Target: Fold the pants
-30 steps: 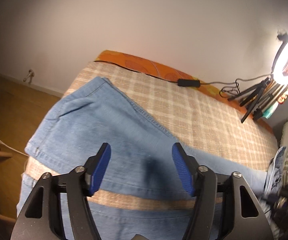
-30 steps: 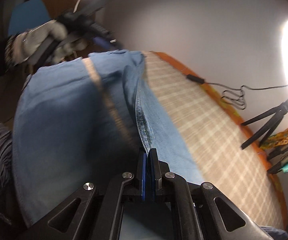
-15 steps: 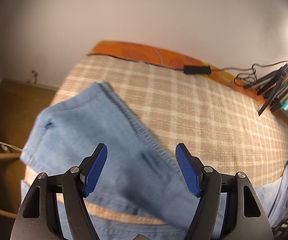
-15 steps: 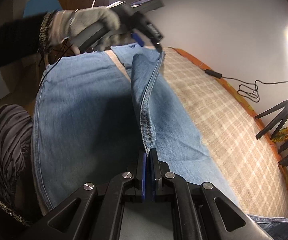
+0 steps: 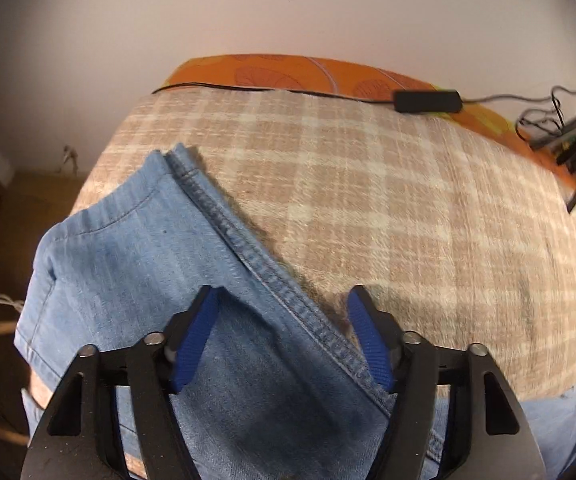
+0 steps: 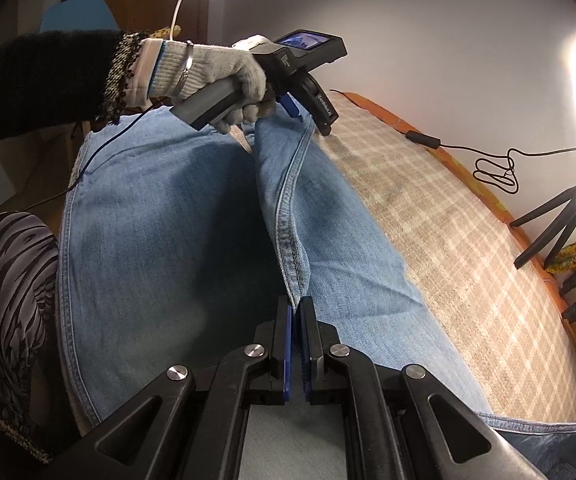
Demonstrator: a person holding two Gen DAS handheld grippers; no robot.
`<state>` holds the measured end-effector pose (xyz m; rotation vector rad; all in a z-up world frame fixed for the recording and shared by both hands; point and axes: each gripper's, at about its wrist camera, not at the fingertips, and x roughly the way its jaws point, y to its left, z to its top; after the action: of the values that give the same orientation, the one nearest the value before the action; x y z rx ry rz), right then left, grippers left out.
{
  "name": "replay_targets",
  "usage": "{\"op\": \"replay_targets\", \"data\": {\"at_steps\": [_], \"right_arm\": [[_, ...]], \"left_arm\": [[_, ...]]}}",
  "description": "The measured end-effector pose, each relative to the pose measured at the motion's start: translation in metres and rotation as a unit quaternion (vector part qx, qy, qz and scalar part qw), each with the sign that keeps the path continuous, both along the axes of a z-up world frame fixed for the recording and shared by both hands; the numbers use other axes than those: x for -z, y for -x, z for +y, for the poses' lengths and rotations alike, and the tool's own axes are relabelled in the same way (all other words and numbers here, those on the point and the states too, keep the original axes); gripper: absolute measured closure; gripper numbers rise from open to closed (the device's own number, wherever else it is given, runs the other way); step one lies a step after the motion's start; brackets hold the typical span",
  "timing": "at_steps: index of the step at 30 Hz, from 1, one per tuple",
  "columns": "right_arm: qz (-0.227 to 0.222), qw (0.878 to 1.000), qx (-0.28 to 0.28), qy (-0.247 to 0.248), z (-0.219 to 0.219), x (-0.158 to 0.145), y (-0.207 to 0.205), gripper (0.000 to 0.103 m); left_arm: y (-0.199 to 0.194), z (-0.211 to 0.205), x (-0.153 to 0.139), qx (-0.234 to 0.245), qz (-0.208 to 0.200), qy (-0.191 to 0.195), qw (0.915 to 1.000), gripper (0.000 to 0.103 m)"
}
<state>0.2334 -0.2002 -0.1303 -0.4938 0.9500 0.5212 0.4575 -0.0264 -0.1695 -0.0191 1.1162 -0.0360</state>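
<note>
The blue denim jeans (image 5: 135, 264) lie on a beige plaid blanket (image 5: 388, 216) spread over a bed, one leg folded toward the other, with its thick double-stitched seam (image 5: 263, 272) running diagonally between the left gripper's (image 5: 283, 336) blue ribbed pads (image 5: 195, 336). Those jaws stand about half open and are closing, the seam between them but not pressed. Beyond the right-hand pad is bare blanket as far as an orange patterned sheet (image 5: 288, 70) edging the wall, where a black cable with an inline switch (image 5: 426, 101) runs. The right gripper (image 6: 296, 312) is clamped tight on the raised seam ridge (image 6: 288, 236) of the same leg, which rises from the fingers toward a gloved hand (image 6: 211, 70) in grey knit gripping the other tool's handle. On that tool's black finger is small white lettering, too blurred to read. Right of the closed fingers is open blanket, then black tripod legs (image 6: 556, 220) at the bed's edge.
</note>
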Motion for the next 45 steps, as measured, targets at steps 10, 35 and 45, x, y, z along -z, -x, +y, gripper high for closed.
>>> {"op": "replay_targets", "data": {"at_steps": [10, 35, 45], "right_arm": [[-0.016, 1.000, 0.019, -0.004, -0.005, -0.007, -0.005, 0.101], [-0.050, 0.998, 0.035, 0.002, 0.024, -0.064, 0.094, 0.102], [0.006, 0.997, 0.073, -0.006, 0.027, -0.006, 0.109, 0.101]], "left_arm": [[0.019, 0.030, -0.012, -0.023, -0.054, 0.069, 0.9959, 0.097], [0.257, 0.151, -0.079, -0.048, -0.213, 0.209, 0.9533, 0.098], [0.305, 0.185, -0.018, -0.103, -0.173, 0.277, 0.9395, 0.092]]}}
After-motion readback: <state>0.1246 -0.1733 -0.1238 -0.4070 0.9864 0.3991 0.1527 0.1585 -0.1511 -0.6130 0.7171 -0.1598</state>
